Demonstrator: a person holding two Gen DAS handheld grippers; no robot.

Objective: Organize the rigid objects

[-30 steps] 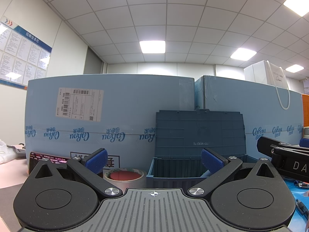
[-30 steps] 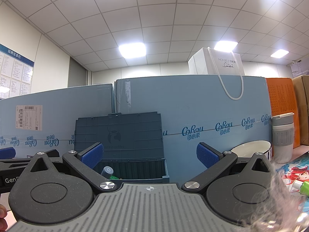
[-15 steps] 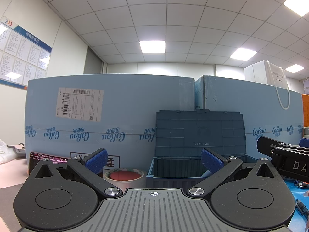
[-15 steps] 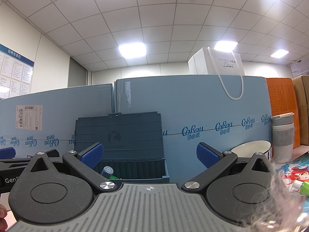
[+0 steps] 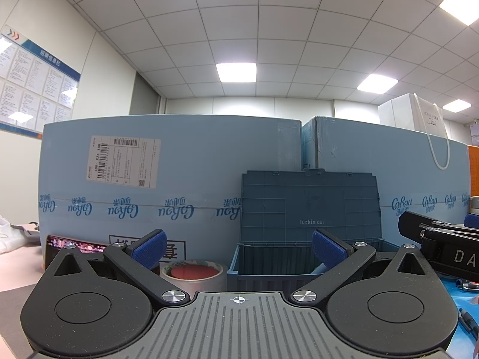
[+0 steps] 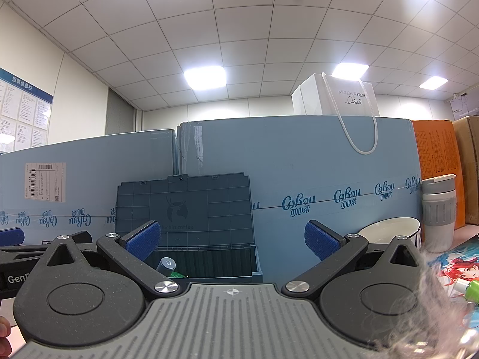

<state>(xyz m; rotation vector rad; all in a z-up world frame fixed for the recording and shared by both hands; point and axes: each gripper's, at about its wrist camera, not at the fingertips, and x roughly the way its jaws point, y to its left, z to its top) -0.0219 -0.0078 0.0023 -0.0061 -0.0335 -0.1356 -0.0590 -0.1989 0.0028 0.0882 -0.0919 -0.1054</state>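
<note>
Nothing had moved since the earlier frames: you held both tools where they were, and the desk looked the same in each view.

Your dark blue storage box (image 5: 302, 264) stood with its lid propped upright against the pale blue cartons (image 5: 179, 173); a grey-capped item (image 6: 166, 264) and something green beside it already lay inside, seen from the right wrist. From your left gripper (image 5: 238, 246) the box sat at about one o'clock, just ahead; from your right gripper (image 6: 232, 239) it sat at about eleven o'clock. So it lay between the two tools, its long axis running across both views from nine to three, and neither hand looked clearly nearer.

Both tools stood spread wide with nothing between the blue pads (image 5: 148, 248).

Outward from the box, a roll of tape (image 5: 191, 272) rested just beside its left wall, at eleven o'clock from your left gripper, which I judged the easier reach for that hand. At two to three o'clock from your right gripper stood a white bowl (image 6: 389, 229) and a grey tumbler (image 6: 438, 212), with a green-capped item (image 6: 473, 287) on the printed mat (image 6: 449, 264) lower down. A white gift bag (image 6: 335, 98) sat on the cartons.
</note>
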